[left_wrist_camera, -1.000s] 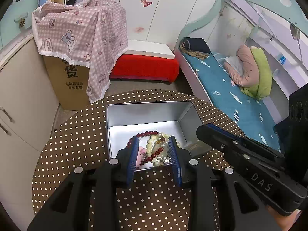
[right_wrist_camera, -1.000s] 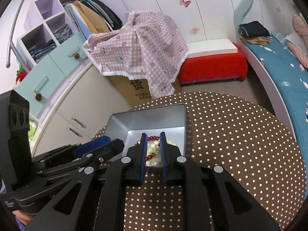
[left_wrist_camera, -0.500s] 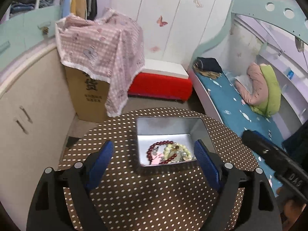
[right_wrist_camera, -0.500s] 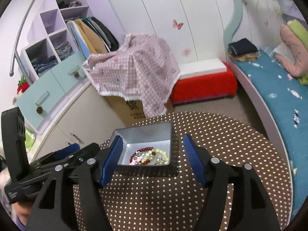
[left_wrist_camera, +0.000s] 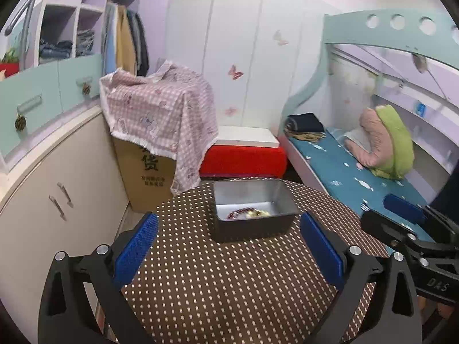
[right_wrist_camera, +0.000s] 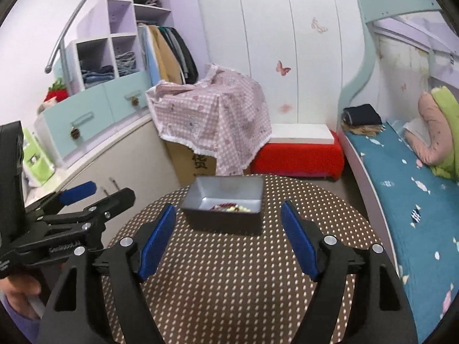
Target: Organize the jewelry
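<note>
jaws of both grippers have opened, backed off the tin (left_wrist_camera: 252,200)

Even indoor light, fairly bright, soft and slightly violet on the white wardrobe doors (left_wrist_camera: 243,57). Source not visible.

Grey metal box (left_wrist_camera: 252,209) casts a dark shadow toward the near side of the brown polka-dotted tablecloth (left_wrist_camera: 229,286); its inner floor shows a pale sheen. Beads inside are too small and smeared to resolve.

Mild motion blur in both views, dots on the cloth streaked in the right wrist view.

Strong fisheye bending: cabinet edges and the pale green bed frame (right_wrist_camera: 387,8) curve; black vignette at the corners.
</note>
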Tool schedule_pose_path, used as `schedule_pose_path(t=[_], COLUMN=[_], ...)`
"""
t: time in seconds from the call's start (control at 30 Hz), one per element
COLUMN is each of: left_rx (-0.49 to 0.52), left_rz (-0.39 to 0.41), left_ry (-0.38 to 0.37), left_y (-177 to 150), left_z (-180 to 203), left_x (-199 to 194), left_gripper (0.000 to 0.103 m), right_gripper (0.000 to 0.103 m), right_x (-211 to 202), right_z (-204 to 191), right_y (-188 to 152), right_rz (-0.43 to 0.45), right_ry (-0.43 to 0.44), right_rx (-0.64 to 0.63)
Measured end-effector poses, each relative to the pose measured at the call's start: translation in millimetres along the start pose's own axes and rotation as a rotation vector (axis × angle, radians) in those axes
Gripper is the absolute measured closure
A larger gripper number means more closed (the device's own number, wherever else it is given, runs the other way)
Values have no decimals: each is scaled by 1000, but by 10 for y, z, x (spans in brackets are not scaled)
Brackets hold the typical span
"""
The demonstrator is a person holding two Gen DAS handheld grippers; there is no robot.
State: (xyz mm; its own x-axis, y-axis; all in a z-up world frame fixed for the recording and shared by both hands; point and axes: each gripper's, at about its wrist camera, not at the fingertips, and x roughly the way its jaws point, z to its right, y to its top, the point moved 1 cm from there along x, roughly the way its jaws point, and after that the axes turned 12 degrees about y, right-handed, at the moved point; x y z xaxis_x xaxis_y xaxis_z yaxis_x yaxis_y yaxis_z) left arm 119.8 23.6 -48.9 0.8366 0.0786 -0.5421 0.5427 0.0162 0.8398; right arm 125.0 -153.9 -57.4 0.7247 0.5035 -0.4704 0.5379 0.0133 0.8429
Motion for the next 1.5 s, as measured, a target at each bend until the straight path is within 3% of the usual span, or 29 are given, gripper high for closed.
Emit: schedule_pose_path(t=[0.3, 0.7, 1.5], left_rx=[8, -5, -15], left_rz=[106, 277, 370], left_ry=[7, 85, 75], left_y=[-115, -170, -154], left_z=[1, 0, -11], left_x=[-547, -1100, -1401], left_gripper=[7, 7, 7], right_gripper=[25, 20, 18], right_x=[-496, -974, -1286], right_z=[-357, -647, -777], right_y=[-107, -138, -115], right_rz=[80, 187, 243], right_ry=[-53, -130, -124], right_rx=[-76, -151, -172])
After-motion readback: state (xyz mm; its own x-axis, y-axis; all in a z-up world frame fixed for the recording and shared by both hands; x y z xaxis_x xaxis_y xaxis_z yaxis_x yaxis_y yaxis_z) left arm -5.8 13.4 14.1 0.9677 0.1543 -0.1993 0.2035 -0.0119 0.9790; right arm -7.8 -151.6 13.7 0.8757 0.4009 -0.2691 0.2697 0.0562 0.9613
